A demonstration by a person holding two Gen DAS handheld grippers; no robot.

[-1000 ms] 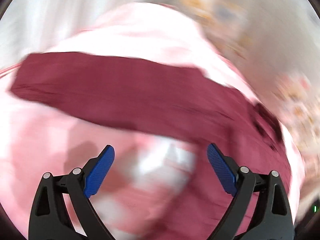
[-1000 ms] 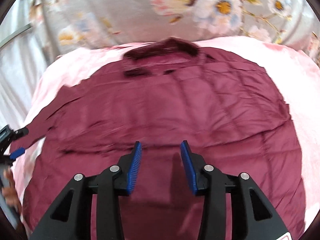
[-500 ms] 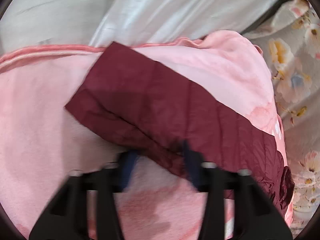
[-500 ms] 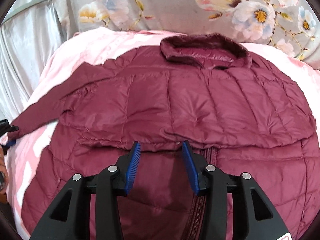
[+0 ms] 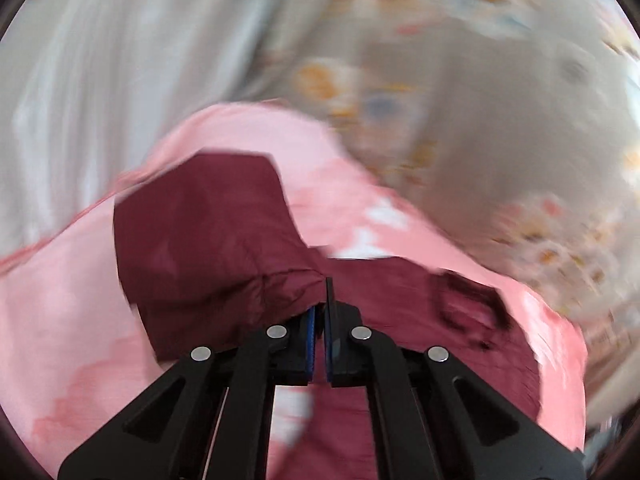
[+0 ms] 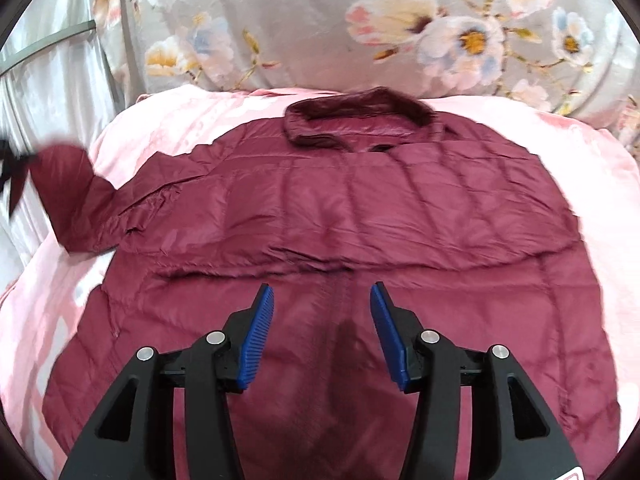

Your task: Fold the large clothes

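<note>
A maroon quilted jacket [image 6: 340,208] lies spread on a pink blanket [image 6: 592,184], collar [image 6: 356,120] at the far side. My left gripper [image 5: 320,304] is shut on the jacket's left sleeve [image 5: 208,240] and holds it lifted off the blanket; the sleeve also shows raised at the left of the right wrist view [image 6: 68,184]. My right gripper [image 6: 322,304] is open and empty, hovering above the jacket's front over the zipper line. The left wrist view is blurred by motion.
A grey floral cloth [image 6: 360,28] rises behind the blanket. A white satin sheet [image 6: 48,80] hangs at the left, with a thin metal rail [image 6: 44,42] across it. The pink blanket [image 5: 60,320] extends around the jacket on all sides.
My left gripper has closed on the sleeve and lifted it, swinging toward the jacket body. My right gripper has opened wider and stayed over the jacket front.
</note>
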